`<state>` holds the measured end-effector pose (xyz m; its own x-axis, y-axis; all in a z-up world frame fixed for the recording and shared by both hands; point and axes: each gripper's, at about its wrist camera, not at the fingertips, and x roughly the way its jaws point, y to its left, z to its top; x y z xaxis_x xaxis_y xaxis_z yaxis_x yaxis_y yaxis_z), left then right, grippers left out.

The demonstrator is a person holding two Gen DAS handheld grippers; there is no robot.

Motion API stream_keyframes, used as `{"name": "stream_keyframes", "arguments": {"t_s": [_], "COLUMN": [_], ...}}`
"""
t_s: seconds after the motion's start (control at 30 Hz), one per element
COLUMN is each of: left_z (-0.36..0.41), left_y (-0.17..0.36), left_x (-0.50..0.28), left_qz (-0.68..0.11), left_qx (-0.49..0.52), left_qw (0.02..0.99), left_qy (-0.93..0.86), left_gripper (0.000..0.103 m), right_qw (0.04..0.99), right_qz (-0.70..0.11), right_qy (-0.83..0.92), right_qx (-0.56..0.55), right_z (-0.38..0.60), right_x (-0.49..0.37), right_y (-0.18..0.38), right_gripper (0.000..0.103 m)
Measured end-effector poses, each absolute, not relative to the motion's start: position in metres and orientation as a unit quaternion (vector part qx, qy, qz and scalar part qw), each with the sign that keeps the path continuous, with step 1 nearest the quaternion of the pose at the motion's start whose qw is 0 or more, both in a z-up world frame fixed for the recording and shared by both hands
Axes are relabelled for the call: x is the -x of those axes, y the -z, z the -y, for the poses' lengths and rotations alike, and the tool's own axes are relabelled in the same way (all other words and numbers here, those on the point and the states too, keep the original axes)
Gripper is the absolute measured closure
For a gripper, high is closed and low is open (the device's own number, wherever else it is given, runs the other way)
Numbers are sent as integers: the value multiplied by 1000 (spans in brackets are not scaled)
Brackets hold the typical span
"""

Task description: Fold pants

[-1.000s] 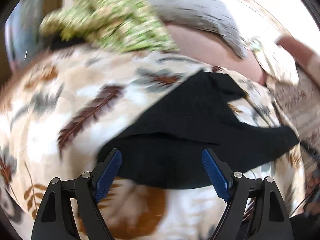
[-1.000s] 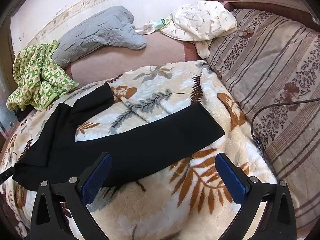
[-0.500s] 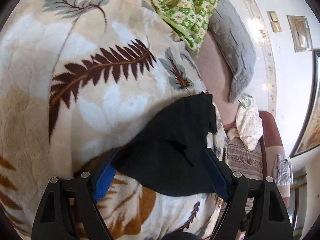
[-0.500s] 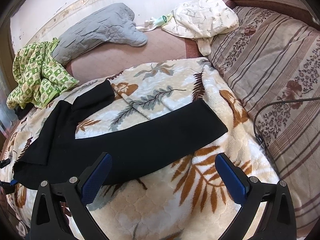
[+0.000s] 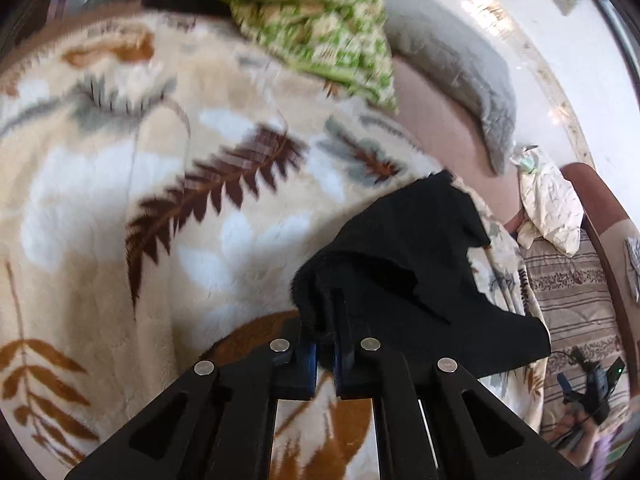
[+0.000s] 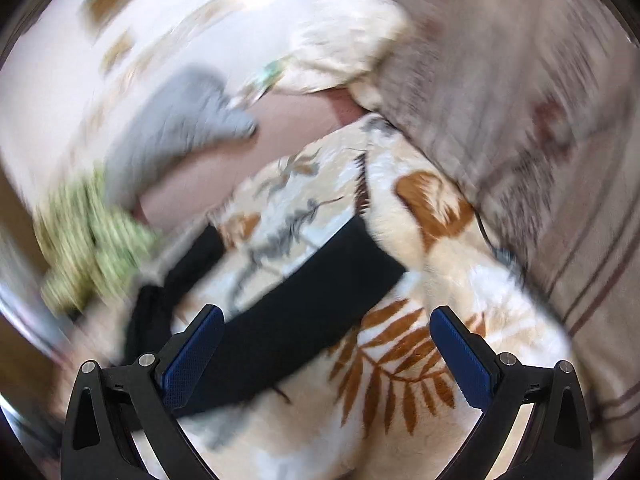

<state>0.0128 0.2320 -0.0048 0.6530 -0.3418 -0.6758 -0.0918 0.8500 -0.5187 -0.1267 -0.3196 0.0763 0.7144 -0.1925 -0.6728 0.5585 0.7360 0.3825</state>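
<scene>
The left tool (image 5: 326, 344) has its blue pads pressed together on a bunched corner of the black pants (image 5: 420, 264), and the cloth rises in a small peak just ahead of the pinch. From there the pants spread away over the leaf-patterned blanket (image 5: 120, 200) that covers the bed.

The right tool (image 6: 326, 354) is spread wide with nothing between its pads; it hangs over the blanket (image 6: 400, 380) with one black pant leg (image 6: 304, 300) crossing under and just beyond its left pad. That leg runs slantwise toward the blanket's far right edge, and the other leg looks to lie further left, though the picture is too smeared to be sure.

Beyond the blanket's far edge the brownish bed sheet (image 5: 440, 120) shows. A green patterned cloth (image 5: 320, 32) is heaped at the far left corner of the blanket, a grey quilted piece (image 5: 460, 76) lies along the wall, and a cream cloth (image 5: 552, 208) sits by a striped cushion (image 5: 572, 300) on the right side.
</scene>
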Motion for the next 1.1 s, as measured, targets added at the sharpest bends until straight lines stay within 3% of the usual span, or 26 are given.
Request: {"name": "stream_keyframes", "arguments": {"t_s": [0.1, 0.2, 0.43, 0.67, 0.8, 0.83, 0.87, 0.9, 0.93, 1.1], "left_z": [-232, -251, -326, -316, -324, -325, -326, -326, -326, -339], "left_y": [-2, -5, -22, -10, -4, -3, -3, -2, -5, -5], "left_x": [10, 34, 68, 80, 76, 70, 67, 64, 65, 66], "left_qz": [-391, -381, -359, -364, -364, -364, -364, -362, -361, -356], "left_qx": [264, 272, 297, 289, 325, 327, 327, 326, 325, 344], "left_qw": [880, 883, 883, 882, 870, 869, 869, 871, 871, 865], "left_qy": [63, 37, -52, -71, -70, -69, -68, -68, -69, -76], "left_gripper": [99, 100, 100, 99, 99, 99, 99, 99, 99, 99], "right_qw": [831, 796, 813, 794, 776, 781, 783, 783, 777, 795], "right_qz": [-272, -275, -353, -433, -472, -478, -486, -498, -513, -509], "right_qy": [186, 177, 98, 14, 22, 20, 19, 28, 40, 24], "right_qx": [-449, -509, -453, -427, -418, -401, -388, -372, -363, -328], "right_z": [363, 377, 339, 296, 293, 289, 286, 284, 283, 275], "right_x": [152, 162, 124, 85, 76, 72, 70, 67, 67, 81], "right_y": [-54, -36, -33, -11, 9, 8, 10, 12, 17, 3], "right_gripper": [0, 1, 1, 5, 13, 17, 45, 93, 98, 99]}}
